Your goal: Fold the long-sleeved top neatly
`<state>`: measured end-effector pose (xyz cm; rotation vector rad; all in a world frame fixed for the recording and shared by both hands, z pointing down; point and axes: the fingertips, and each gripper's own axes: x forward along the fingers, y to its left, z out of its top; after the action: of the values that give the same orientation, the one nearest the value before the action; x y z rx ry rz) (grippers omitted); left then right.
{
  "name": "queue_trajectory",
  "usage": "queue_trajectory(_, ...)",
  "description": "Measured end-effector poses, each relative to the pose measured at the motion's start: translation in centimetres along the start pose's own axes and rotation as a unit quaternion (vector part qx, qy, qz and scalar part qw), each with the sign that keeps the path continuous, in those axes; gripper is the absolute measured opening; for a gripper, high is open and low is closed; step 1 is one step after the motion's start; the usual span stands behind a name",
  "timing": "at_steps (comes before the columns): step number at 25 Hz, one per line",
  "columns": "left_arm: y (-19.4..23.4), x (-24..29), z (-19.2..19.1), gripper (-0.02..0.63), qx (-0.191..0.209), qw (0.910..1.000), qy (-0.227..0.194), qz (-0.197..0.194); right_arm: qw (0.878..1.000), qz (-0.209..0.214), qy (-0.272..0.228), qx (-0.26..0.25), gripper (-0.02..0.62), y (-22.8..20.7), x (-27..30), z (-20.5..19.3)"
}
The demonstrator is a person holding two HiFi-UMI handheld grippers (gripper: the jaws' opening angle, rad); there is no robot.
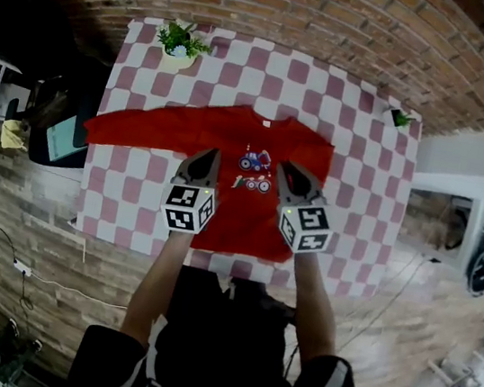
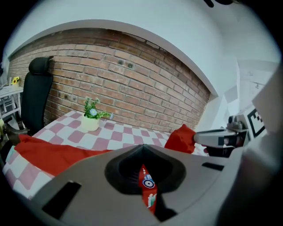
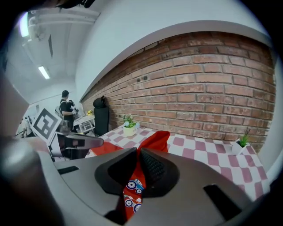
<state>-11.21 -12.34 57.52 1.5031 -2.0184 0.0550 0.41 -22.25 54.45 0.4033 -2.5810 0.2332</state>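
Note:
A red long-sleeved top (image 1: 233, 136) with a tractor print lies flat on the checked table (image 1: 356, 161). Its left sleeve (image 1: 129, 132) stretches out to the left, while the right side ends in a straight edge near the shoulder. Both grippers sit over the chest, on either side of the print. My left gripper (image 1: 209, 157) is shut on a pinch of the red printed cloth (image 2: 148, 190). The right gripper (image 1: 289, 173) is likewise shut on a fold of the printed cloth (image 3: 131, 190), and a raised red fold (image 3: 157, 140) stands just beyond its jaws.
A potted plant (image 1: 179, 44) stands at the table's far left corner and a smaller plant (image 1: 401, 119) at the far right. A black office chair (image 2: 37, 92) is beside the table's left end. A brick wall runs behind. A person (image 3: 66, 108) stands far off.

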Motion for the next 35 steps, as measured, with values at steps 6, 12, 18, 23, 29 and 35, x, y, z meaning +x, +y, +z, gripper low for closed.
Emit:
queue_trajectory(6,2.6,-1.4,0.0,0.006,-0.009,0.9999,-0.003,0.010,0.998,0.033,0.034,-0.031,0.029,3.9,3.1,-2.2)
queue_trajectory(12,4.4,-2.2,-0.8,0.006,-0.022,0.9996,-0.002,0.017,0.992,0.069,0.075,-0.070,0.029,7.3,5.0,-4.9)
queue_trajectory(18,5.5,-2.2,-1.8,0.006,-0.031,0.9992,0.004,0.023,0.983,0.097,0.111,-0.106,0.029,9.7,7.0,-8.8)
queue_trajectory(23,6.3,-2.1,-2.5,0.006,-0.041,0.9989,0.008,0.023,0.974,0.112,0.144,-0.134,0.029,11.4,8.6,-11.7)
queue_trajectory(29,7.5,-2.3,-3.4,0.006,-0.048,0.9984,0.015,0.023,0.970,0.113,0.168,-0.134,0.029,12.3,9.9,-14.8)
queue_trajectory(35,8.5,-2.3,-4.1,0.006,-0.051,0.9982,0.021,0.022,0.968,0.107,0.181,-0.138,0.029,13.1,10.8,-16.1)
